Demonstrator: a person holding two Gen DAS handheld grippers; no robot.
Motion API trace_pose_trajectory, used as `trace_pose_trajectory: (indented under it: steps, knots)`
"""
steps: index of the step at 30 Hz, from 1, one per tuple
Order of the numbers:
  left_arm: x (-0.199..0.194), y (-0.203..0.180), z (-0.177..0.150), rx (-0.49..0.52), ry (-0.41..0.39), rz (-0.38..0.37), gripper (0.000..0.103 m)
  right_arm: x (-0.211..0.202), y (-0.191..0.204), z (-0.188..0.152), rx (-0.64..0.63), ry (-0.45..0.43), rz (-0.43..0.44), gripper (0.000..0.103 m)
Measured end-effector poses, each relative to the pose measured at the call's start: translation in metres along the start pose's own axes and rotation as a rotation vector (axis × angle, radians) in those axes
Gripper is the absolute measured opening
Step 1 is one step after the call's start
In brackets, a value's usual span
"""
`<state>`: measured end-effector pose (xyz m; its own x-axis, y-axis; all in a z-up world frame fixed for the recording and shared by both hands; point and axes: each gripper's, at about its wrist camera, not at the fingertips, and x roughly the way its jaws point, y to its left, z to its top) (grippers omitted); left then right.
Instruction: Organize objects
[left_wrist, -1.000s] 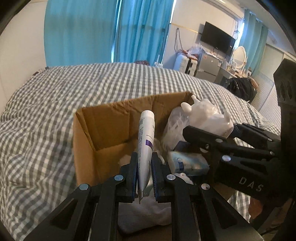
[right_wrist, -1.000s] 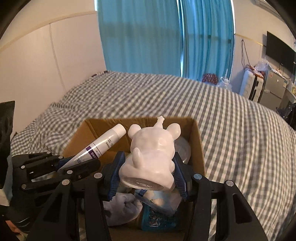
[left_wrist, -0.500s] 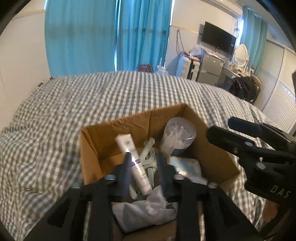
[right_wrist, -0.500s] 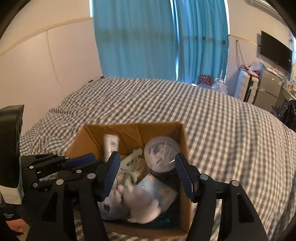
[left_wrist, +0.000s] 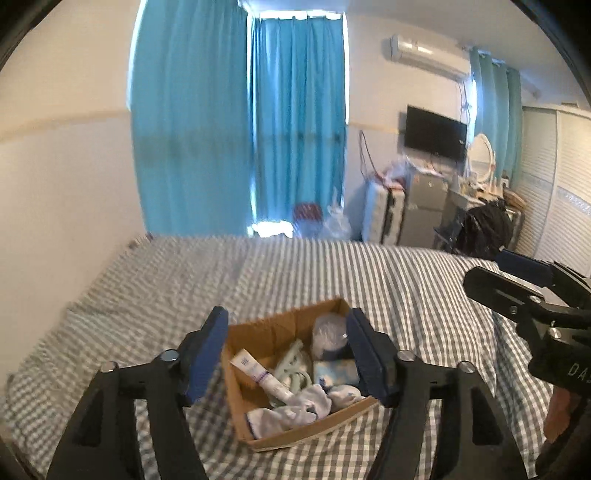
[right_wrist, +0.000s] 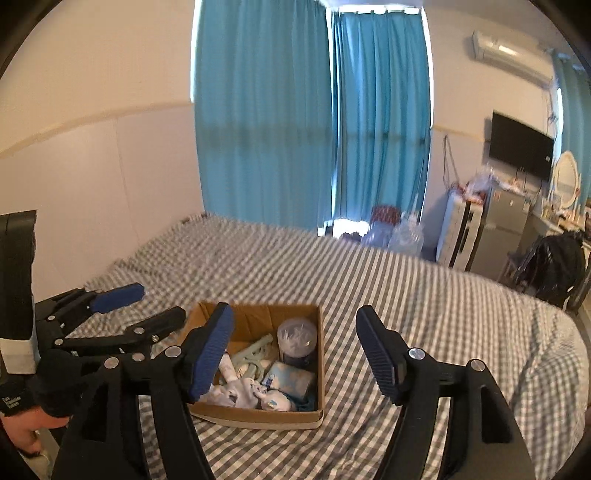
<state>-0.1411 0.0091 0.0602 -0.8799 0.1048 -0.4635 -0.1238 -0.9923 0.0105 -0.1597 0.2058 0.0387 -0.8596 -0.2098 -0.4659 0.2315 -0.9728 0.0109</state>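
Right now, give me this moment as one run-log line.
left gripper: open, empty | right gripper: open, empty | brown cardboard box: on checked bed, holds white tube, clear round tub

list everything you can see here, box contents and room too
cardboard box: 1, brown, on the bed
tube: 1, white with purple band, left side of box
cotton swab jar: 1, clear, far right corner of box
hanger-like plastic piece: 1, pale green, middle of box
tissue pack: 1, light blue, right side of box
cloth: 1 bundle, white, near end of box
bed: 1, grey and white check cover
curtains: teal, behind the bed
television: 1, black, on right wall
air conditioner: 1, white, upper right wall
left gripper: black with blue pads, open, empty
right gripper: same, open, empty
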Motion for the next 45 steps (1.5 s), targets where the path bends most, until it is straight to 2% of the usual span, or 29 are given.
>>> trace_pose_trajectory:
  steps: [1, 4, 7, 8, 14, 16, 18, 22, 25, 28, 31, 39, 42, 45]
  knots:
    - [-0.009, -0.002, 0.000, 0.003, -0.014, 0.014, 0.082, -0.014, -0.001, 0.002, 0.005, -0.023, 0.003, 0.073]
    - [-0.040, -0.004, -0.005, 0.002, -0.063, 0.036, 0.089, -0.039, -0.003, 0.003, 0.021, -0.062, 0.017, 0.079]
    - [-0.065, -0.005, -0.012, -0.013, -0.111, 0.050, 0.102, -0.065, -0.007, -0.003, 0.022, -0.099, 0.036, 0.090]
    - [-0.071, -0.005, -0.014, -0.014, -0.124, 0.058, 0.103, -0.073, -0.006, -0.006, 0.016, -0.113, 0.039, 0.094]
    - [-0.098, -0.002, -0.023, -0.056, -0.179, 0.108, 0.103, -0.105, 0.002, -0.024, -0.019, -0.168, 0.015, 0.096]
    - [-0.101, -0.001, -0.034, -0.077, -0.196, 0.121, 0.103, -0.108, 0.003, -0.027, -0.018, -0.184, 0.004, 0.103]
    - [-0.102, -0.002, -0.053, -0.096, -0.218, 0.123, 0.103, -0.112, 0.003, -0.035, -0.016, -0.221, -0.021, 0.103]
    - [-0.095, -0.002, -0.097, -0.109, -0.241, 0.149, 0.103, -0.099, 0.005, -0.073, -0.013, -0.260, -0.093, 0.103]
    - [-0.090, 0.001, -0.116, -0.112, -0.213, 0.159, 0.103, -0.076, 0.008, -0.108, 0.011, -0.223, -0.116, 0.103]
    - [-0.086, 0.005, -0.122, -0.115, -0.190, 0.141, 0.103, -0.068, 0.016, -0.127, -0.024, -0.218, -0.099, 0.103]
    - [-0.085, 0.005, -0.124, -0.112, -0.197, 0.166, 0.103, -0.068, 0.020, -0.134, -0.049, -0.247, -0.110, 0.103]
    - [-0.081, -0.004, -0.127, -0.088, -0.198, 0.149, 0.103, -0.071, 0.009, -0.135, 0.016, -0.253, -0.112, 0.103]
    - [-0.082, -0.005, -0.127, -0.088, -0.194, 0.174, 0.103, -0.070, 0.007, -0.138, 0.022, -0.244, -0.114, 0.103]
    - [-0.081, -0.004, -0.127, -0.098, -0.173, 0.164, 0.103, -0.069, 0.005, -0.139, 0.030, -0.235, -0.121, 0.103]
